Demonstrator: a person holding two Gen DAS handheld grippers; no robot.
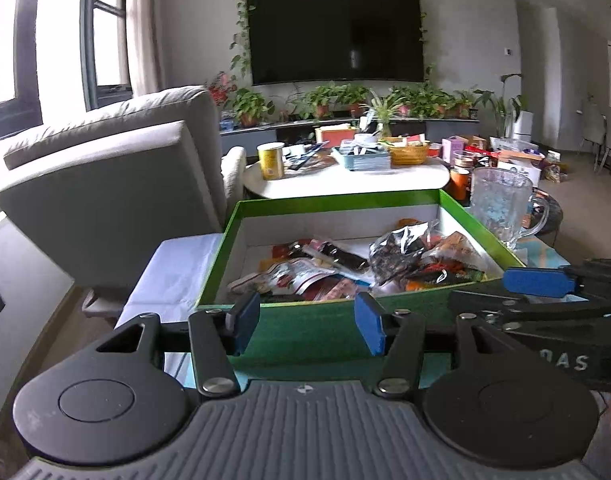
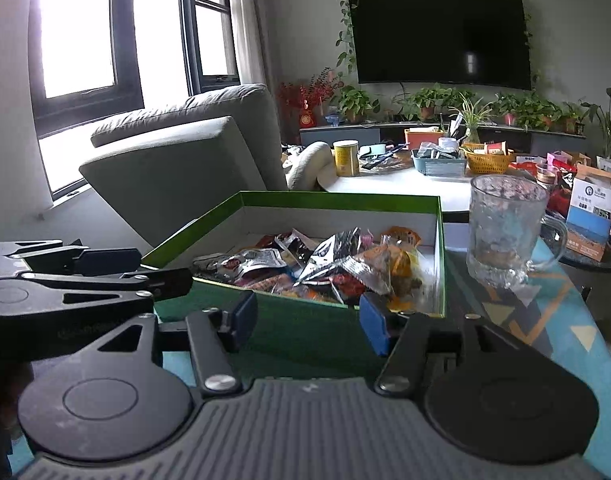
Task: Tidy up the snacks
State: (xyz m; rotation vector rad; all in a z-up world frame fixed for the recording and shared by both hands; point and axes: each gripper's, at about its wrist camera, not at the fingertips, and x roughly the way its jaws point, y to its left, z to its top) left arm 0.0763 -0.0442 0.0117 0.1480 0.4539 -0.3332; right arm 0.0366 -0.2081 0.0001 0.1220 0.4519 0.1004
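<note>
Lying just beyond left hand-held gripper (image 1: 309,326): green snack box (image 1: 305,324).

Black fingers (image 1: 247,322), blue pads, grey ribbed body

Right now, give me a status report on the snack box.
Left gripper and right gripper open, empty, at near wall of green box. Snack packets inside. Glass mug beside box.

The shallow green cardboard box (image 2: 385,200) stands open-topped, approachable from above (packets crowd its floor); a clear ribbed glass mug (image 2: 501,232) blocks its right side.
</note>
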